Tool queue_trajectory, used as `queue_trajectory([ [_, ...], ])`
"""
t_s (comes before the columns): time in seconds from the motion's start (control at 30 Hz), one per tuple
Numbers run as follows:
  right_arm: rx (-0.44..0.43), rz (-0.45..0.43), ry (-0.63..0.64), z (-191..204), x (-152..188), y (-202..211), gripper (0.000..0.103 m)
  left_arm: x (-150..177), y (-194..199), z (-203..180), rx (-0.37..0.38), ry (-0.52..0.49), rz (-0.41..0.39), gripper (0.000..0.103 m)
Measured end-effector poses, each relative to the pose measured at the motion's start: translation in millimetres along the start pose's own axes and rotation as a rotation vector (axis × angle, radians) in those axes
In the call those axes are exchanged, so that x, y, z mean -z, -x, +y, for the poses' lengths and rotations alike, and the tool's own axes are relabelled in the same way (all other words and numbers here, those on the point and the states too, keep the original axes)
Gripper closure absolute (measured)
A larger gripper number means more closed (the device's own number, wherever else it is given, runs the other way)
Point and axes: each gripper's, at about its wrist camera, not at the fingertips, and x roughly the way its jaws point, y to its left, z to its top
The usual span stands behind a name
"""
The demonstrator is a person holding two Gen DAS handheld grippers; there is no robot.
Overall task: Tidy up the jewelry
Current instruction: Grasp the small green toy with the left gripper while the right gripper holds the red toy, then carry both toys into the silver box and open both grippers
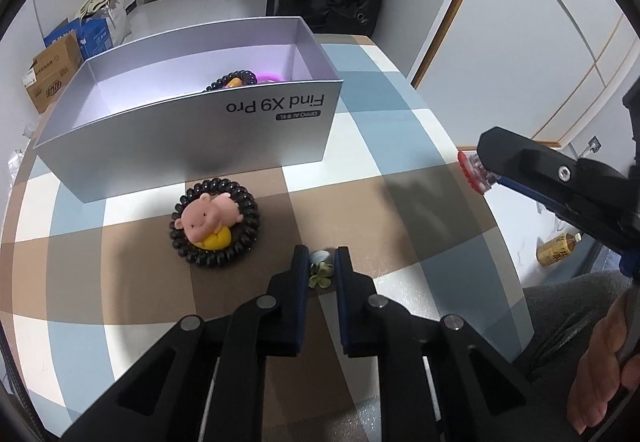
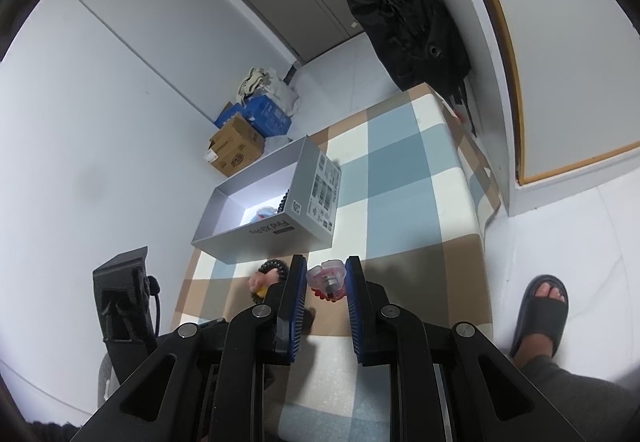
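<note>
Your left fingers point(image 1: 301, 282) stand narrow around a small green clover clip point(image 1: 321, 269) lying on the checked tablecloth point(image 1: 400, 113); whether the pads actually press on it you cannot tell from here. The left gripper point(image 1: 322, 262) sits low over the cloth, just right of the black coil hair tie point(image 1: 215, 221) with the pink pig charm point(image 1: 208, 217) lying in its middle. The tie rests on the cloth, just in front of the grey box point(image 1: 192, 137), close to its front wall but apart from it.

Your right fingers point(image 2: 298, 294) are closed on a clear and red hair clip point(image 2: 327, 279), held above the near part of the table. In the left view the same right gripper point(image 1: 472, 171) hangs off to the right, above the table edge, with the clip's red teeth showing at its tip.

The box stands open on the far left of the table. Inside it lie another black coil tie point(image 1: 236, 77), something purple point(image 1: 269, 77) and something orange beside it, all against the front wall near the right end.

On the floor beyond the table are cardboard boxes point(image 1: 52, 73), and a black bag point(image 2: 404, 1) hangs at the wall.
</note>
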Motion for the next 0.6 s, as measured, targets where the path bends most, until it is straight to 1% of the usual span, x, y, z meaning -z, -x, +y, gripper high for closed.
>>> queue_trajectory([
  [0.1,0.006,0.004,-0.005,-1,0,-1,0.085,3,2,-1,0.003,-0.012,0.0,0.095],
  [0.3,0.02,0.015,-0.002,-1,3,-5,0.085,0,9,5,0.025,-0.003,-0.02,0.095],
  [0.47,0.031,0.017,-0.001,0,3,-8,0.085,-11,26,9,0.042,0.011,-0.071,0.095],
  [0.6,0.027,0.011,0.01,6,2,-11,0.085,-20,41,14,0.029,0.012,-0.109,0.095],
])
